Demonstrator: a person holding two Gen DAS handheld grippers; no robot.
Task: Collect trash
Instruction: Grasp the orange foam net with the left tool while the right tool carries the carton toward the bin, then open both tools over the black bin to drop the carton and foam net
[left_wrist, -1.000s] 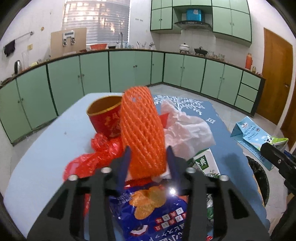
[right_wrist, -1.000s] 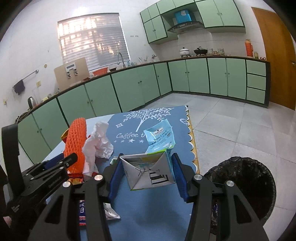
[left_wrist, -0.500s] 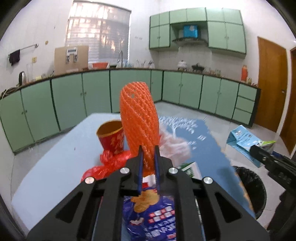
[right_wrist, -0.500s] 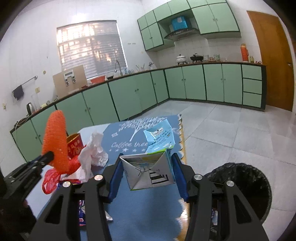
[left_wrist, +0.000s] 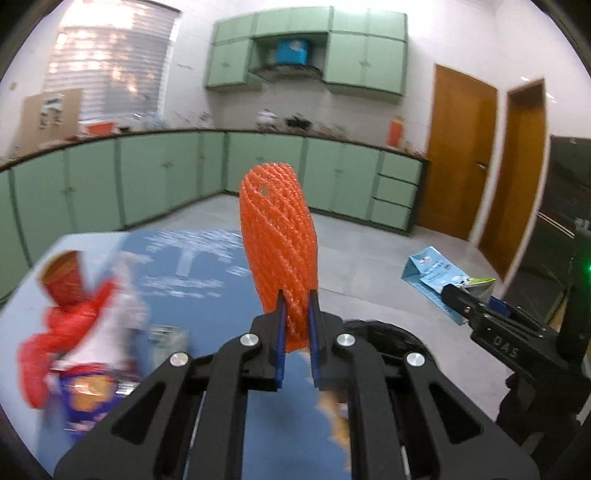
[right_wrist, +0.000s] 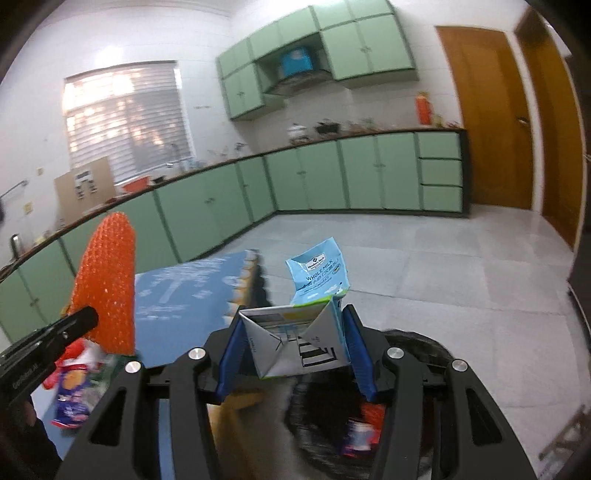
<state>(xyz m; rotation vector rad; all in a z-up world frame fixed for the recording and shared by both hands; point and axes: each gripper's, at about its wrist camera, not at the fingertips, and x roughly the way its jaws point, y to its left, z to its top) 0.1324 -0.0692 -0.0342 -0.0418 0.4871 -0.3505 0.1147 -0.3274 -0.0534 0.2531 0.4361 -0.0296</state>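
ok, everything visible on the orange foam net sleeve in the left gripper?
The orange foam net sleeve is a soft-looking tube of woven mesh with a rounded closed top and one small hole near it. It stands nearly upright, tilted slightly, clear of the blue table mat. The left gripper is shut on its squashed lower end, blue pads pressing both sides. Nothing else touches it.

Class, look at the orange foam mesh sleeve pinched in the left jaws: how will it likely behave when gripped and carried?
The orange foam mesh sleeve looks soft: the nearly shut jaws squeeze its base thin. It is probably very light, since it stands upright above that narrow pinch without drooping. Its open, bumpy netting likely resists slipping.
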